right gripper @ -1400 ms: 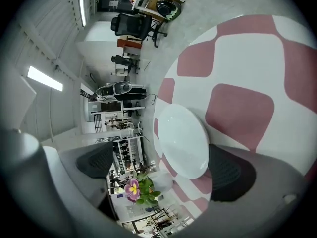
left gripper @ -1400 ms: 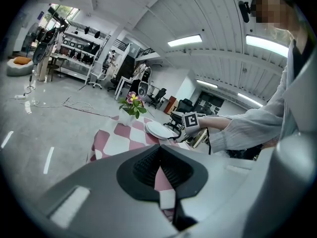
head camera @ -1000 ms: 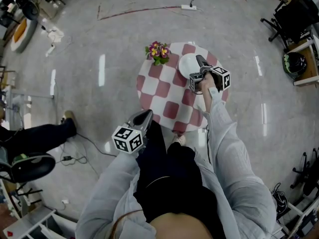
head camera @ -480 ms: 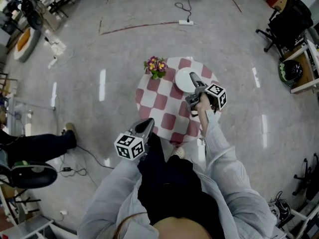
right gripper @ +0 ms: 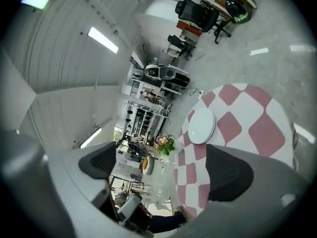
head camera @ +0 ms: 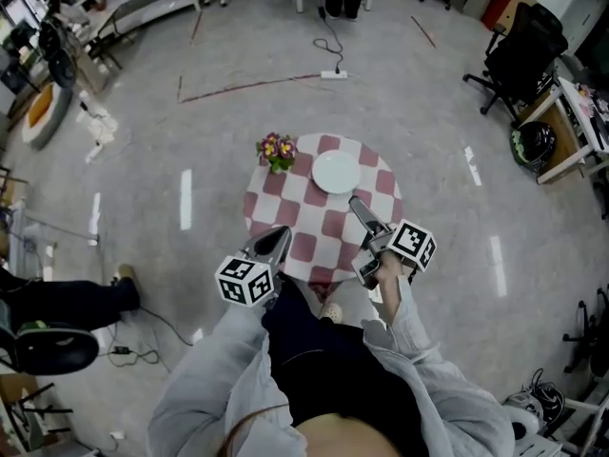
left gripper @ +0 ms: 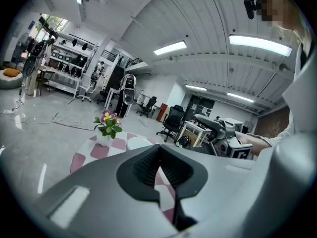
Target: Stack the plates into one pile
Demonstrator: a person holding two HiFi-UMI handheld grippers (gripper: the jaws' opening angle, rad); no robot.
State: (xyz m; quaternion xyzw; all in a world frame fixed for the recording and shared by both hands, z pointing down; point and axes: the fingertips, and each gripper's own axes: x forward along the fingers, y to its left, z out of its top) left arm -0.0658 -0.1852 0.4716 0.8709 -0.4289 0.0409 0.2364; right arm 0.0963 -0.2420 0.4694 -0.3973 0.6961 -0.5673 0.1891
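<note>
Right gripper [right gripper: 163,170]:
- Its own view shows the jaws wide apart. They have just closed a little.
- Nothing is between them and the pads touch nothing.
- The checked table [right gripper: 257,128] and the room show through the gap.
- In the head view it hangs over the near right edge of the table. Its tip points away from the person, across the cloth.
- It is well apart from the plates.

Left gripper [left gripper: 159,152]:
- Its own view shows the jaws together, with the ribbed pads meeting in a narrow V.
- Nothing is clamped.
- In the head view it sits at the near left edge of the table, pointing toward the far side.
- No contact with the cloth can be seen.
- The two grippers are well apart from each other.

White plates [head camera: 335,171]:
- They stand as one pile on the far half of the table, right of centre.
- The pile is near the flowers [head camera: 277,148], to their right, and apart from them.
- It lies flat on the cloth, open face up.
- It is round, so it has no long axis and points no particular way.
- It looks oval in the right gripper view only because of the slanted, rolled angle.
- The number of plates in the pile cannot be counted from here.
</note>
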